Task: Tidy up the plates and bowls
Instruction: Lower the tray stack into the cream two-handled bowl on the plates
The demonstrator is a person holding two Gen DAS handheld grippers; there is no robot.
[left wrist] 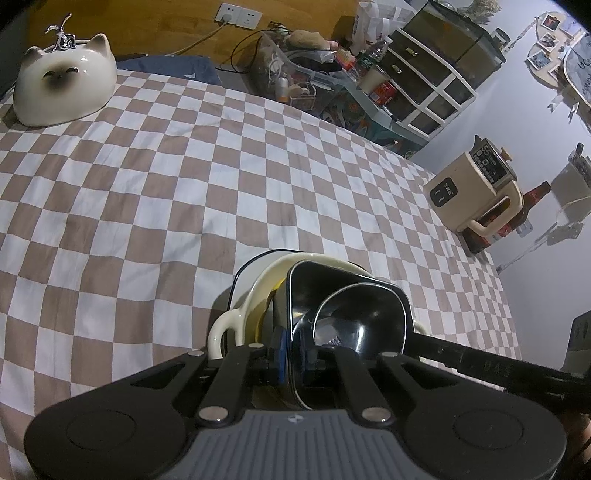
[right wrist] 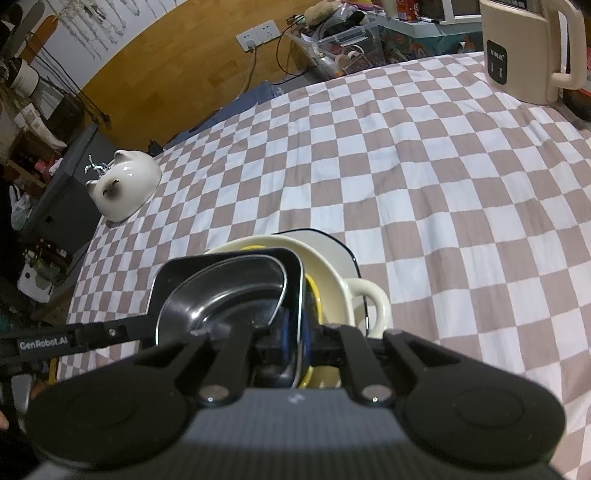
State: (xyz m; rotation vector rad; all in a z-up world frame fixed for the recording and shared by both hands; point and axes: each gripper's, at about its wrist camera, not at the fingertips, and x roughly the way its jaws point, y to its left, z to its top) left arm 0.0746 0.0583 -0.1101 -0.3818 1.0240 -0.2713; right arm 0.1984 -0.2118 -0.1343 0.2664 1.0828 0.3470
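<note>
Checkered cloth (left wrist: pixel 221 166) over the surface, wooden wall panel (right wrist: pixel 177 74) with sockets (left wrist: pixel 238 14), drawer unit (left wrist: pixel 424 77), dim light

From my seat, the yellow dish (left wrist: pixel 277 286) shows only as a sliver under the black square bowl (left wrist: pixel 332 284) at lower centre. In the right wrist view, the gripper body at the bottom is blurred. The kettle (right wrist: pixel 532 48) is cut off by the upper right edge. I can't read the clutter in the clear bin (left wrist: pixel 284 74).

Dim, cool indoor light, soft shadows, strong fisheye bending at edges, blurred near foreground.
</note>
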